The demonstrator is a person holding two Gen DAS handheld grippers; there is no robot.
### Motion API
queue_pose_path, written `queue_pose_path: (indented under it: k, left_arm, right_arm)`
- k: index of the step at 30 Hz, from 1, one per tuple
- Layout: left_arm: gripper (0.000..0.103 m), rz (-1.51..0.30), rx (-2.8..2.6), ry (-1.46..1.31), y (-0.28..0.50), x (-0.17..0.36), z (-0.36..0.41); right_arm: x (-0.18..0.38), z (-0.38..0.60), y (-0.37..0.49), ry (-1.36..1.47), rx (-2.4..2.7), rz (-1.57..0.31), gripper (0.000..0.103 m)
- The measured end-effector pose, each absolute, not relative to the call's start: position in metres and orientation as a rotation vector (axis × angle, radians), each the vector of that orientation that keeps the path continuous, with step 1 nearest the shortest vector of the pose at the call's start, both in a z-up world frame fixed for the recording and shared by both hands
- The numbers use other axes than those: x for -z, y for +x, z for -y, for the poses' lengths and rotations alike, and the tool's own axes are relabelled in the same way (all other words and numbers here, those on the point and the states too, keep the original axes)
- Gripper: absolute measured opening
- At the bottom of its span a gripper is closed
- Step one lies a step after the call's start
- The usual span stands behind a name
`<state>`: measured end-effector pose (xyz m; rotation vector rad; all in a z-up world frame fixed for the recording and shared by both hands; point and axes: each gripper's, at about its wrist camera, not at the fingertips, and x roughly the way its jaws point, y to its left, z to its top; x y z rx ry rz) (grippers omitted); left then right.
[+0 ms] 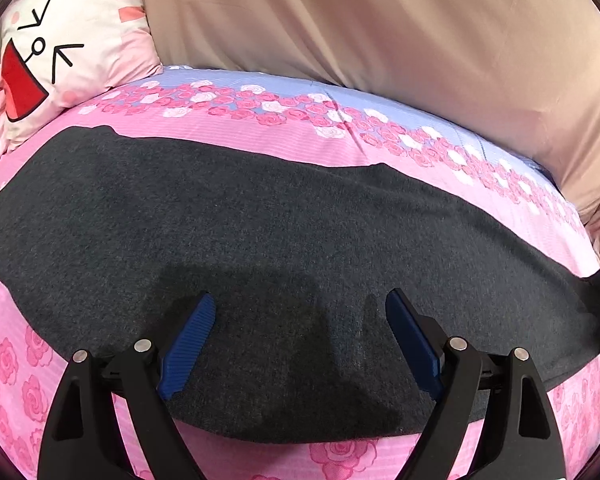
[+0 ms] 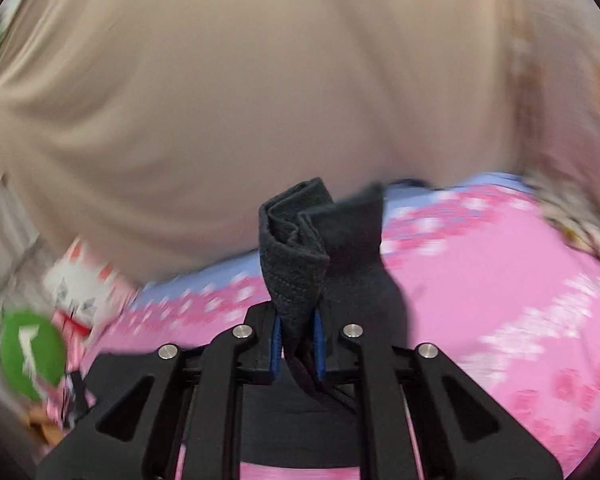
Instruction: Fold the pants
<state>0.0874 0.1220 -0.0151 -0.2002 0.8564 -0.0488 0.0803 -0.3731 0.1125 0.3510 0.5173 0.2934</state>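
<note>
On the bed point(image 1: 236, 148) the dark pants point(image 1: 260, 240) lay flat in one long strip, fold barely begun: right claw point(image 2: 297, 340) was clamped on a bunched end, left claw point(image 1: 300, 312) hovered apart above the cloth.

Bed point(image 1: 260, 148) covered with a pink sheet printed with roses, a lilac-blue band with a row of pink and white roses along its far edge. Beige curtain-like fabric point(image 1: 380, 32) hangs behind the bed, creased. White-and-pink cartoon pillow point(image 1: 60, 52) with a red mouth at the bed's far left corner. Green round thing point(image 2: 32, 354) at left in the right wrist view, blurred. Even, soft light.
</note>
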Motion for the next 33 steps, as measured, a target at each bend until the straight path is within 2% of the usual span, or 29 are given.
queue_pose_path:
  k: [1,4,8,9,10,11,12,13,16,20,23,26,27,28,29,31,33]
  left_arm:
    - [0.084,-0.852,0.053,-0.213,0.086,0.015,-0.124]
    - [0.084,-0.841,0.075,-0.269,0.084,0.014,-0.133]
    - [0.084,-0.831,0.112,-0.302,0.08,0.012,-0.137]
    - [0.084,-0.828,0.135,-0.306,0.079,0.011,-0.136]
    - [0.084,-0.827,0.158,-0.311,0.078,0.01,-0.135]
    - [0.084,-0.829,0.187,-0.315,0.076,0.008,-0.132]
    - [0.084,-0.839,0.207,-0.326,0.075,0.006,-0.127]
    - [0.084,-0.845,0.233,-0.342,0.074,0.005,-0.122]
    - [0.085,-0.92,0.407,-0.447,0.081,0.003,-0.088]
    - [0.085,-1.07,0.548,-0.565,0.112,0.013,-0.037]
    - [0.091,-1.12,0.544,-0.642,0.129,0.02,-0.018]
    - [0.088,-1.189,0.632,-0.763,0.145,0.028,-0.005]
    - [0.078,-1.212,0.652,-0.786,0.15,0.031,0.001]
    - [0.034,-1.223,0.665,-0.761,0.155,0.029,0.006]
    - [0.006,-1.235,0.664,-0.704,0.158,0.025,0.015]
    - [0.005,-1.178,0.671,-0.636,0.16,0.003,0.024]
    - [0.005,-1.037,0.704,-0.568,0.152,-0.033,0.025]
  right_arm:
    - [-0.106,0.34,0.088,0.308,-0.342,-0.547,0.011]
    - [-0.041,0.229,0.119,0.174,-0.475,-0.723,0.016]
    - [0.022,0.168,0.117,-0.009,-0.458,-0.887,0.017]
    - [0.022,0.17,0.106,-0.02,-0.456,-0.868,0.022]
    - [0.019,0.176,0.097,-0.018,-0.45,-0.845,0.038]
    - [0.011,0.193,0.085,-0.003,-0.417,-0.806,0.049]
    - [0.005,0.208,0.076,0.011,-0.379,-0.774,0.067]
    - [-0.002,0.229,0.069,0.031,-0.328,-0.737,0.073]
    - [-0.006,0.301,0.061,0.13,-0.175,-0.714,0.074]
    - [0.019,0.377,0.059,0.342,-0.106,-0.794,0.074]
    - [0.045,0.398,0.063,0.492,-0.155,-0.837,0.074]
    - [0.061,0.397,0.068,0.521,-0.177,-0.855,0.074]
    - [0.064,0.395,0.069,0.525,-0.188,-0.859,0.074]
    - [0.067,0.393,0.071,0.529,-0.196,-0.859,0.074]
    - [0.067,0.393,0.072,0.536,-0.204,-0.853,0.074]
    - [0.065,0.393,0.072,0.546,-0.224,-0.837,0.074]
    - [0.061,0.393,0.07,0.543,-0.236,-0.809,0.074]
